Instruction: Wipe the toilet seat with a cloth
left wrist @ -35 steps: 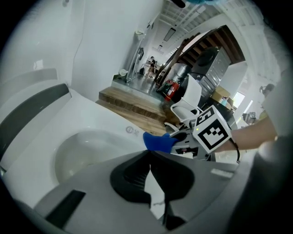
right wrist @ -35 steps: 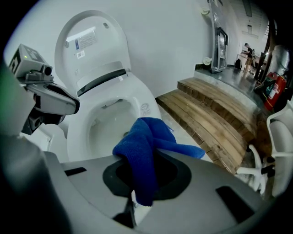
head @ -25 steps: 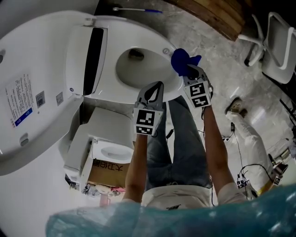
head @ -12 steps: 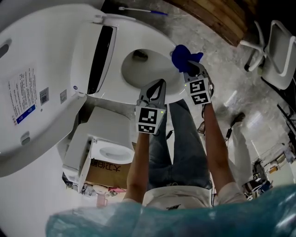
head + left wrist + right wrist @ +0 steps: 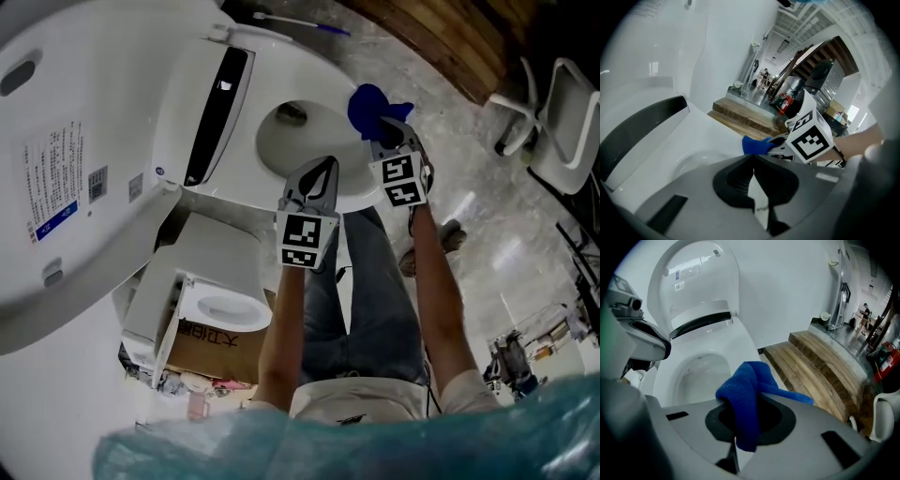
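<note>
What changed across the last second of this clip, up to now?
The right gripper slid the blue cloth a little way along the toilet seat rim, apparently toward the hinge end. The head camera also shifted slightly. Unchanged: the right gripper stays shut on the cloth, the left gripper stays shut and empty over the seat's front, and the lid is still up.

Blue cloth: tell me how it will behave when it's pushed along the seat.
The blue cloth is probably floppy: it droops in folds over the right gripper. It looks light, since a pinch holds it. On the glossy toilet seat it would likely bunch rather than slide flat.
</note>
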Demonstrator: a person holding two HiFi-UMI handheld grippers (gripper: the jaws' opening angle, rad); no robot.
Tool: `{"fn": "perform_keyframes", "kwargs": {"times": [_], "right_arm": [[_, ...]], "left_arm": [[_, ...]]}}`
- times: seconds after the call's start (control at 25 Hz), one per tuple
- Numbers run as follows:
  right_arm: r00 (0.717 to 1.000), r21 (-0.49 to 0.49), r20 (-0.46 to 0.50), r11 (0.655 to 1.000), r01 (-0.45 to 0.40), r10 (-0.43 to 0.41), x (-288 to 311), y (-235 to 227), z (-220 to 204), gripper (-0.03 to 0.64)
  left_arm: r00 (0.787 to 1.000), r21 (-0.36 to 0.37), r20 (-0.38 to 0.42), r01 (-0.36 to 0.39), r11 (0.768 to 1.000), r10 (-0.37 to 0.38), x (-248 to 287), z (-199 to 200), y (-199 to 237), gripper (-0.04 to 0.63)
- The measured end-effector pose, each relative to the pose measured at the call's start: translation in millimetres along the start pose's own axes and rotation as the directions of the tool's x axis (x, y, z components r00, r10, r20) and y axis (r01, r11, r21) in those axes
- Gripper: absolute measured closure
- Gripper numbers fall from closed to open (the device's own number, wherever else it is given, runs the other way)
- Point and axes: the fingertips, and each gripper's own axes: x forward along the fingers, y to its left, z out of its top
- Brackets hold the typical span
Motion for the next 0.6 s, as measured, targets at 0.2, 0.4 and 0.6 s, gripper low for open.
{"fn": "perform_keyframes", "kwargs": {"times": [0.2,0.4,0.6], "right_arm": [[1.0,-0.039,-0.005,0.999,0.007,-0.007,5,1,11,0.591],[1.0,-0.08,-0.009,0.997,-0.008,0.007,13,8,29,0.591],[1.0,-0.121,-0.007,0.992,-0.028,0.028,24,19,49,0.591]], "left_arm": [[1.0,-0.018,0.022,-0.014,1.0,0.015,-2,8,9,0.584],[0.999,-0.031,0.038,-0.024,0.999,0.026,-8,13,16,0.584],[0.997,-0.052,0.053,-0.048,0.998,0.051,-17,14,28,0.584]]}}
